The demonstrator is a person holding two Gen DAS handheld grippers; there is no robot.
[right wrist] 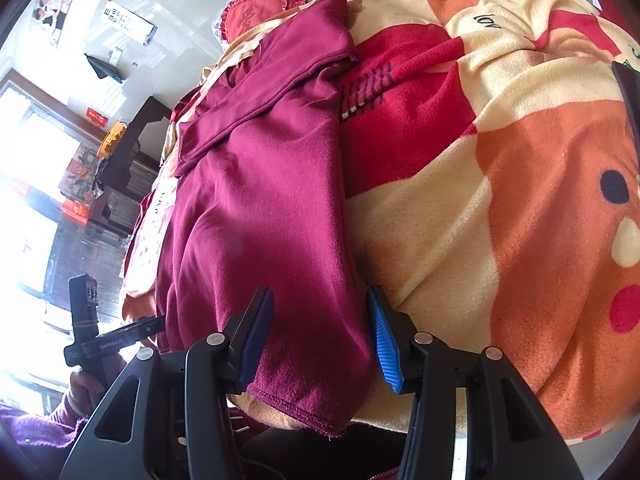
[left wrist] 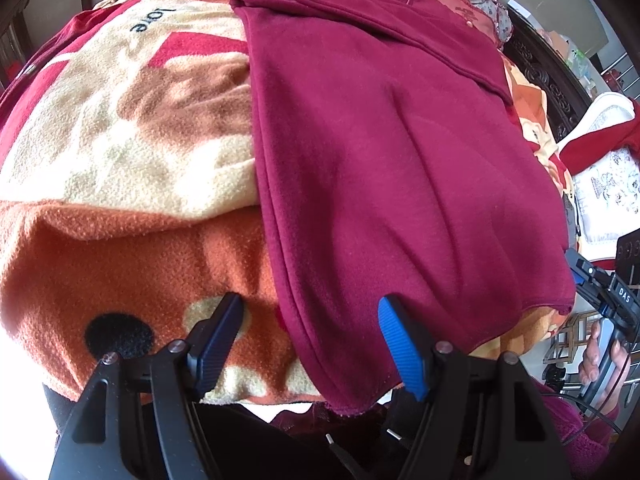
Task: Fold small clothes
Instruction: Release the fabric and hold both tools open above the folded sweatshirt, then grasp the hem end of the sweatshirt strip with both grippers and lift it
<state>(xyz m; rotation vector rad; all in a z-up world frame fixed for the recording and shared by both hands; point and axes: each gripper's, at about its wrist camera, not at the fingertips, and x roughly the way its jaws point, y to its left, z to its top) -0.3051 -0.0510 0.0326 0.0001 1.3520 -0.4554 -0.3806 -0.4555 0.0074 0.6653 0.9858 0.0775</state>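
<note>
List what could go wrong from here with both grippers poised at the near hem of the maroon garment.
1. The left gripper is open and straddles only the garment's edge; it may pinch the fleece blanket along with the cloth.
2. The right gripper is open over the hem; closing on just one layer of the maroon garment would likely undo the existing lengthwise fold.
3. The folded sleeve at the far end lies loose and could slip during a lift.

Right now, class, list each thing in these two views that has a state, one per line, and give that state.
maroon sweatshirt: folded lengthwise, sleeve across, flat on blanket
fleece blanket: spread, rumpled
left gripper: jaws open, astride hem corner
right gripper: jaws open, astride hem
</note>
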